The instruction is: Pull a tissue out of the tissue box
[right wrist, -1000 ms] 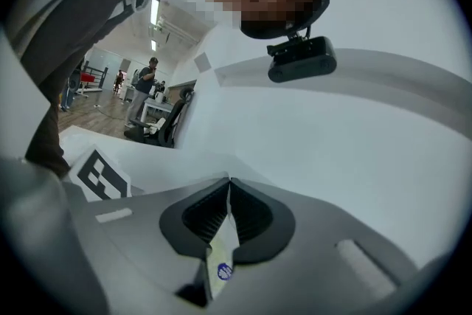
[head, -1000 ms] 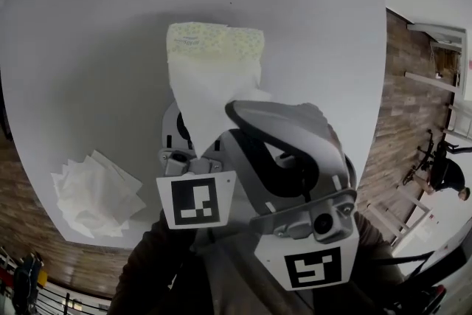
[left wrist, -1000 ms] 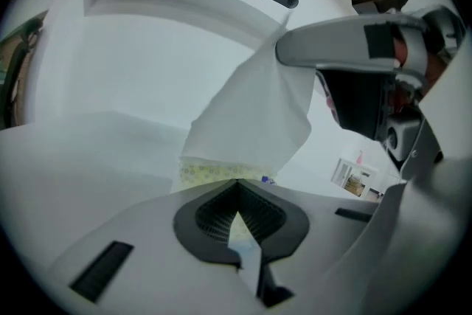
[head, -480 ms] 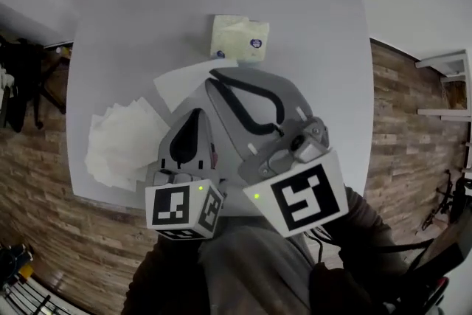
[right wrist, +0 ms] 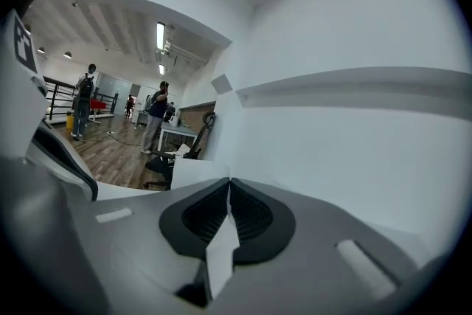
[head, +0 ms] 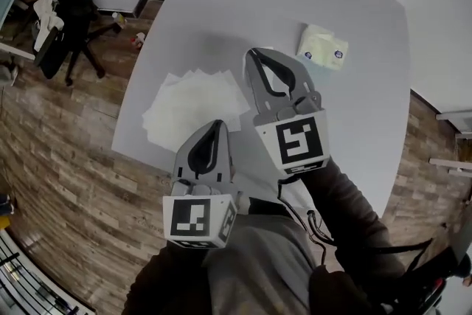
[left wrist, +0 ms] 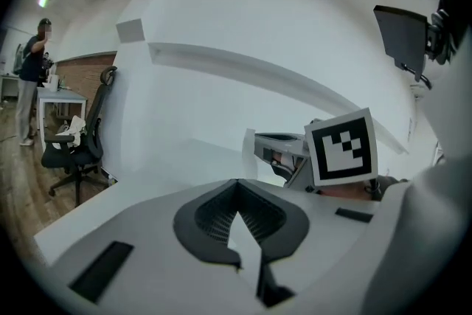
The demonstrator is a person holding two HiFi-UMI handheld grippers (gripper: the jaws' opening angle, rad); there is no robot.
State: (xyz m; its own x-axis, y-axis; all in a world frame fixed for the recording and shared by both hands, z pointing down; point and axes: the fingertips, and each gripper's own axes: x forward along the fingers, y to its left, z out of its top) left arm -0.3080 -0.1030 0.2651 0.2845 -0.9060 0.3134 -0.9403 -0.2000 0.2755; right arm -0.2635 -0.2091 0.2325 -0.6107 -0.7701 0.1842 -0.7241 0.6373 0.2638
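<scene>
The pale yellow tissue pack (head: 322,46) lies on the white table (head: 354,129), far right of both grippers. My right gripper (head: 254,54) (right wrist: 228,181) is shut on a white tissue (right wrist: 220,251); the sheet sticks out past the jaw tips (right wrist: 193,173) and hangs clear of the pack. In the left gripper view that tissue (left wrist: 249,147) shows at the right gripper's tip. My left gripper (head: 217,123) (left wrist: 237,182) is held lower and nearer to me, beside the loose tissues. Its jaws meet at the tips, with nothing showing beyond them.
A pile of loose white tissues (head: 195,101) lies on the table's left part, next to the left gripper. Beyond the table's left edge are wooden floor and a black office chair (head: 66,26). People stand far off in the room (right wrist: 156,114).
Both grippers have pulled back from the pack, up and to the left. The tissue, stretched up from the pack a second ago, now hangs free of it in the right gripper.
</scene>
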